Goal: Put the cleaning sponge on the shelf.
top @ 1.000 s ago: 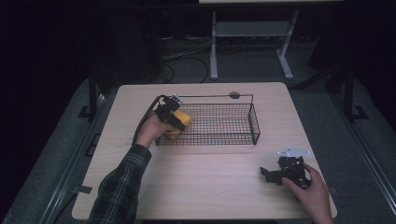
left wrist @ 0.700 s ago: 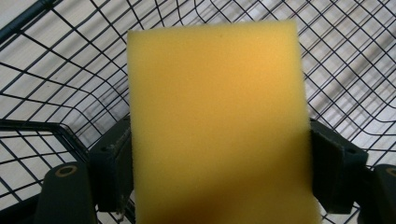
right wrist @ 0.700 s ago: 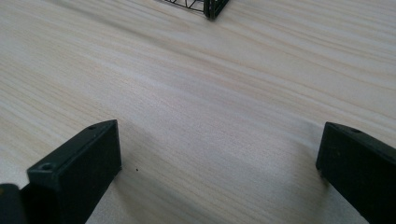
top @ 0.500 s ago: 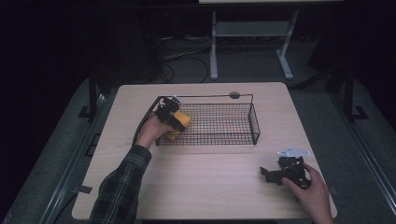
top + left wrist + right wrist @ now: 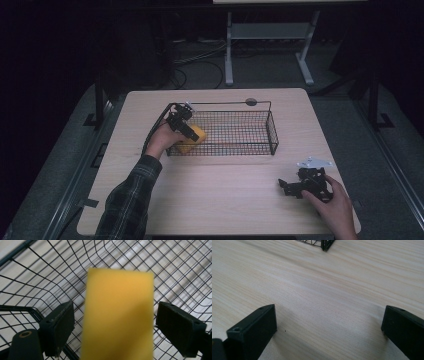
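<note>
On the table I see the wire basket with the yellow sponge at its left end, loose between my wide-open left gripper, so it could tip over, and my right gripper gapes empty.

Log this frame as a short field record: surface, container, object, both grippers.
surface: light wooden table
container: black wire basket, upper middle of table
object: yellow block, at the basket's left end, between the left jaws
left gripper: jaws open, a gap shows on each side of the block
right gripper: jaws wide open, low over bare table at the near right, nothing between them
</note>
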